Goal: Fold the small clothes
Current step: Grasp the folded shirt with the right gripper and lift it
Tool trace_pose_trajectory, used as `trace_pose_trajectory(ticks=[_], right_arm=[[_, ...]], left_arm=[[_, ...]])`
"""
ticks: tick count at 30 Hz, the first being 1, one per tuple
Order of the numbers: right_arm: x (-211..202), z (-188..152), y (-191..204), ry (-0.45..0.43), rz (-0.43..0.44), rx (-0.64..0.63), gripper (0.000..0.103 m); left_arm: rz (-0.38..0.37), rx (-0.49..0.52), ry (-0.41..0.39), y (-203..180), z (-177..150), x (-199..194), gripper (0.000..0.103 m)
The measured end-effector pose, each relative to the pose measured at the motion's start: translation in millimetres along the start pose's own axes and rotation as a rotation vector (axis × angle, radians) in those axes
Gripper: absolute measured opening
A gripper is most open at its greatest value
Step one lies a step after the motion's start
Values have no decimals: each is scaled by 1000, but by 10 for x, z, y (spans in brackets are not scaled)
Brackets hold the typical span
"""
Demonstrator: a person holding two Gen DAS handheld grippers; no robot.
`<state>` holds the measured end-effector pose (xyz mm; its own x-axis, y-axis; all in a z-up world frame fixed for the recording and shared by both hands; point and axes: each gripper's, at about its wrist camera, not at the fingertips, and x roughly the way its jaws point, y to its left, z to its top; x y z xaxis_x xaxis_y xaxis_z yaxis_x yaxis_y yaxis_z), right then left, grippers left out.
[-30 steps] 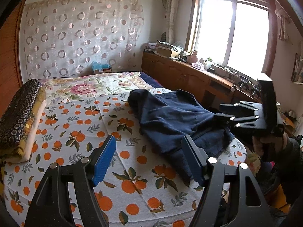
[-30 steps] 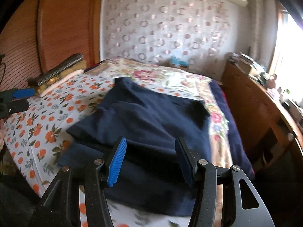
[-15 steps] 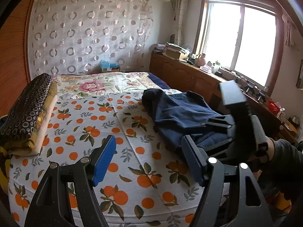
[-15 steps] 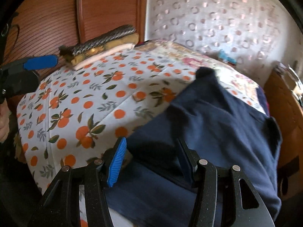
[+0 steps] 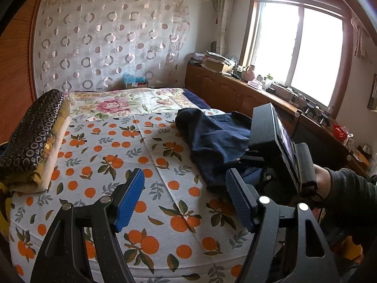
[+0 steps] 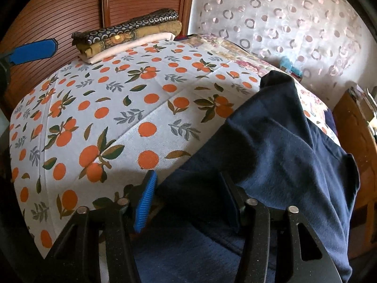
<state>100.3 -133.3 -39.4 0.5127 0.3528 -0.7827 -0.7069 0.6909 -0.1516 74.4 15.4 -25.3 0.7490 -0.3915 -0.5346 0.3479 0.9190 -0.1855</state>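
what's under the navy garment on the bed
The orange-print bedsheet runs under the navy garment, with the floral quilt under its far end. Near the bed's edge a fold sits between the closing right tool. Anything else beneath is covered.

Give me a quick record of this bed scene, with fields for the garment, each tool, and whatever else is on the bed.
garment: navy garment, rumpled, on the orange-print sheet
right tool: closing, garment edge between its pads
left tool: open, empty, above the sheet
other: folded blanket stack at the bed's far side
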Motion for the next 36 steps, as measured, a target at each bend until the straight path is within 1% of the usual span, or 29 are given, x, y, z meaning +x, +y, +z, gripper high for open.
trace_pose_trajectory(ticks=[1, 2, 3, 5, 9, 11, 12, 16, 19, 22, 25, 28, 31, 33, 34, 36], right_arm=[[-36, -7, -59, -5, 33, 31, 25], [-49, 0, -98, -15, 68, 64, 13], [-112, 8, -184, -37, 83, 96, 11], [-233, 26, -322, -78, 94, 130, 10], [-557, 118, -693, -169, 31, 198, 9], [-695, 182, -915, -201, -28, 218, 9], [-751, 218, -1042, -213, -73, 222, 9], [-805, 309, -1526, -226, -187, 295, 9], [-679, 316, -1815, -204, -233, 375, 9], [-547, 334, -2009, -188, -279, 423, 9], [-436, 388, -2132, -171, -339, 450, 9], [-324, 414, -2215, -165, -388, 531, 9], [-159, 513, -2108, -145, -415, 563, 9], [-132, 546, -2121, -136, -426, 577, 15], [-131, 546, -2123, -136, -428, 583, 17], [-164, 557, -2120, -135, -414, 592, 25]], left_arm=[[-1, 1, 1, -9, -1, 5, 72], [-3, 2, 2, -15, -2, 9, 72], [-6, 2, 3, -20, -1, 15, 72], [-8, 1, 6, -28, -4, 33, 72], [-14, -1, 12, -43, -19, 72, 72], [-17, 1, 15, -56, -23, 84, 72], [-19, 1, 14, -62, -26, 86, 72], [-29, 1, 18, -79, -41, 112, 72], [-36, 2, 27, -95, -61, 146, 72], [-39, 2, 38, -98, -77, 179, 72], [-42, 2, 48, -111, -93, 217, 72], [-49, 3, 54, -133, -118, 241, 72], [-55, 9, 67, -151, -141, 270, 72], [-53, 10, 72, -156, -143, 282, 72], [-54, 8, 72, -155, -145, 283, 72], [-55, 6, 71, -165, -145, 284, 72]])
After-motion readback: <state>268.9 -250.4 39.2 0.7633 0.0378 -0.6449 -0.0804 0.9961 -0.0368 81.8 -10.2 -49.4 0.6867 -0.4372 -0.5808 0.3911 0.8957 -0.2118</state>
